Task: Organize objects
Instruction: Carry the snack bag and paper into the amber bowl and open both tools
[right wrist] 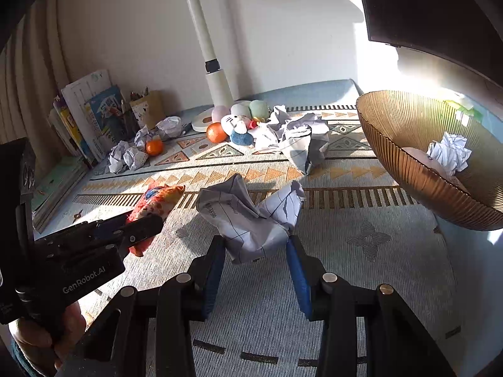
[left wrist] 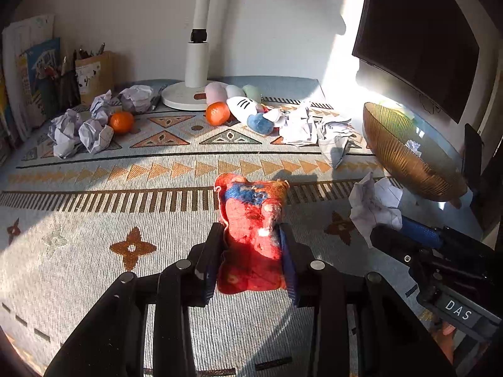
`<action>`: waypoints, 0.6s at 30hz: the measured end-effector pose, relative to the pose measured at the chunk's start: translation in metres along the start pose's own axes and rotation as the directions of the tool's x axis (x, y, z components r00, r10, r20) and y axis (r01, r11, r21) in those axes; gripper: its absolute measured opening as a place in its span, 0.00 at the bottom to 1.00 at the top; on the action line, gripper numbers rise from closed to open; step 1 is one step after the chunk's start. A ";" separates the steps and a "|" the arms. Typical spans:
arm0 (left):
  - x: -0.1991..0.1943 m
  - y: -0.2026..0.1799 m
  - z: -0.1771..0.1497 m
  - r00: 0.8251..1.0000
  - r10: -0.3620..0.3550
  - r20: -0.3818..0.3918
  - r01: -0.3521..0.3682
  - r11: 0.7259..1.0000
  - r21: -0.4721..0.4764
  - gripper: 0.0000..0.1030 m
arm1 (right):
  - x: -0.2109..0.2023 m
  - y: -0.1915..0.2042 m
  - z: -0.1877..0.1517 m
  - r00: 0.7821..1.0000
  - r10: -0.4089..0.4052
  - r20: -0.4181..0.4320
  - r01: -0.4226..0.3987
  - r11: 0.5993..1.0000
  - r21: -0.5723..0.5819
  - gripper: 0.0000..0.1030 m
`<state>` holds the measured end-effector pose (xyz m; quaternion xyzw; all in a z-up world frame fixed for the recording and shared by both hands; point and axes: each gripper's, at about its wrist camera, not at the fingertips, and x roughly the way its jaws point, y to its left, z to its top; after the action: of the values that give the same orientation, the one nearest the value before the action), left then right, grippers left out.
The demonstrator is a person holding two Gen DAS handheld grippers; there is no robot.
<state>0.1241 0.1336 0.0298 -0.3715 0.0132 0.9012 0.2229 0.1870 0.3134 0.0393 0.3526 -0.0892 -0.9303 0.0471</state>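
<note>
Left gripper (left wrist: 253, 245) tilted downward, clamping red plush toy (left wrist: 251, 220).

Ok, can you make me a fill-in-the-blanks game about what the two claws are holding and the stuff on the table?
1. The left claw is shut on a red and blue ____ toy.
2. The right claw grips a crumpled ____.
3. The ribbed amber bowl already holds a ball of ____.
4. Two round ____ sit near the lamp base.

Missing words: plush; paper; paper; oranges
</note>
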 end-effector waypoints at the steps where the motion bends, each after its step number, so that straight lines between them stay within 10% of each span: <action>1: -0.005 -0.003 0.004 1.000 -0.006 0.014 0.006 1.000 0.007 0.31 | -0.006 -0.003 0.002 1.000 0.004 0.013 -0.004 1.000 0.007 0.38; 6: -0.033 -0.044 0.044 0.989 -0.082 0.125 0.069 0.992 0.105 0.31 | -0.058 -0.015 0.027 0.987 -0.042 0.153 0.040 0.999 0.020 0.38; 12: -0.037 -0.120 0.108 0.940 -0.288 0.181 0.247 0.944 0.218 0.31 | -0.124 -0.063 0.073 0.921 -0.224 0.320 0.194 0.973 0.124 0.38; 18: 0.015 -0.177 0.131 0.918 -0.388 0.085 0.364 0.907 0.211 0.31 | -0.116 -0.139 0.088 0.889 -0.378 0.260 0.298 0.907 0.299 0.38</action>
<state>0.1004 0.3237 0.1398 -0.2869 0.0137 0.8572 0.4274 0.2115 0.4788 0.1510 0.2144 -0.1491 -0.9491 -0.1764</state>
